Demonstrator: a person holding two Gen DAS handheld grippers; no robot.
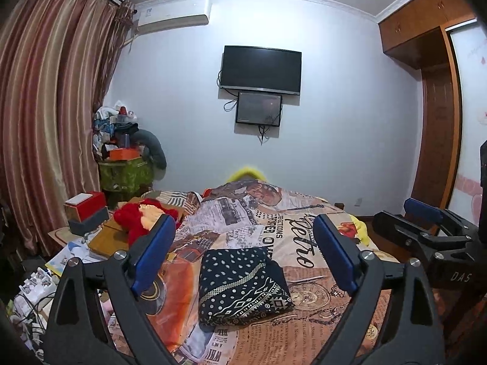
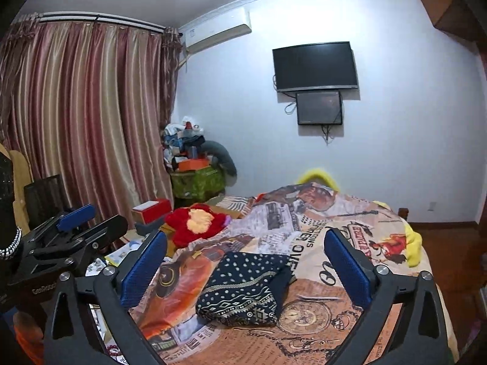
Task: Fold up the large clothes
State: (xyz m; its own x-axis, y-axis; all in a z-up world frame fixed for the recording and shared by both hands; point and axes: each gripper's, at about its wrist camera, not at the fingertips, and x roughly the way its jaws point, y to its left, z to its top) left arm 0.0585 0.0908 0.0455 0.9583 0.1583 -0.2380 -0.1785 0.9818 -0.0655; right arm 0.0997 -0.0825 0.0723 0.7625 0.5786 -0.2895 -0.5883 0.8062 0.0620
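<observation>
The folded dark patterned garment (image 1: 243, 286) lies soft and light on the bed (image 1: 304, 328); both the left gripper (image 1: 243, 261) and right gripper (image 2: 246, 267) hang wide open, empty; its thick folded edges suit gripping.

Folded dark garment on the bed, both my hand-held grippers clear of it.

My left hand-held gripper (image 1: 243, 261) hangs above the bed (image 1: 319, 310), blue pads (image 1: 152, 249) spread wide with nothing between them. Beyond the fingers the folded black patterned garment (image 1: 242, 289) lies flat on the printed bedspread. My right hand-held gripper (image 1: 426, 222) shows at the right edge, apart from the cloth. A red plush toy (image 1: 137, 222) sits left.
</observation>
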